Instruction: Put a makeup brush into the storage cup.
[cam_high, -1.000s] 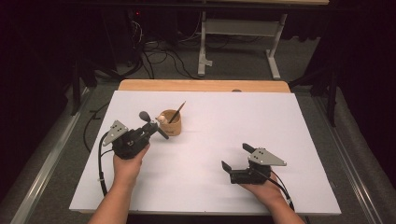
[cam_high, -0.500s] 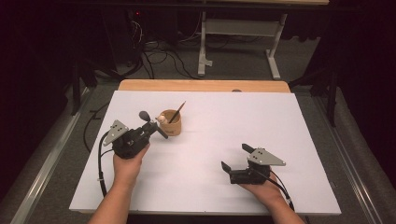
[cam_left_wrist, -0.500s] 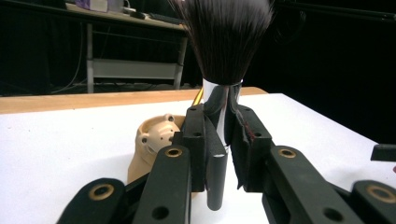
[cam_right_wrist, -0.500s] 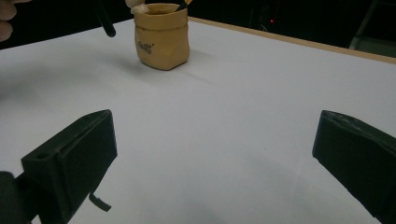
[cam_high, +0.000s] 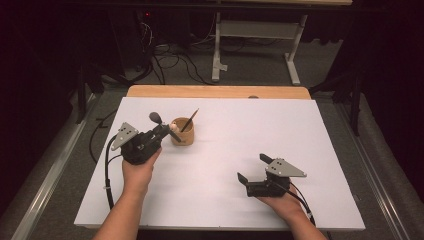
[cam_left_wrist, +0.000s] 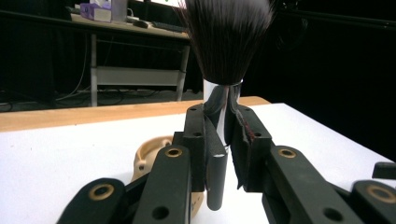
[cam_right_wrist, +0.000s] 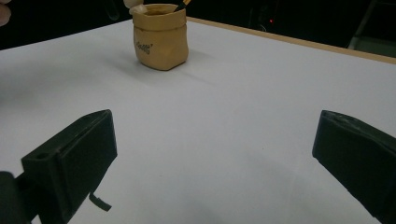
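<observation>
Little has changed over the last second: left gripper (cam_high: 161, 131) stays clamped on the makeup brush (cam_left_wrist: 227, 56), bristles up, just beside the tan holder (cam_high: 182, 131). Right gripper (cam_high: 255, 169) rests open on the white table (cam_high: 300, 130). Insertion likely next.

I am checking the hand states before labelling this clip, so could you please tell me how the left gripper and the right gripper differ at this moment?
The left gripper is shut on a makeup brush, bristles up; the right gripper is open with nothing between its jaws. The left gripper sits right beside the tan pouch; the right gripper rests well away from it, nearer the person. Both are hand-held over the white table and have black jaws.
</observation>
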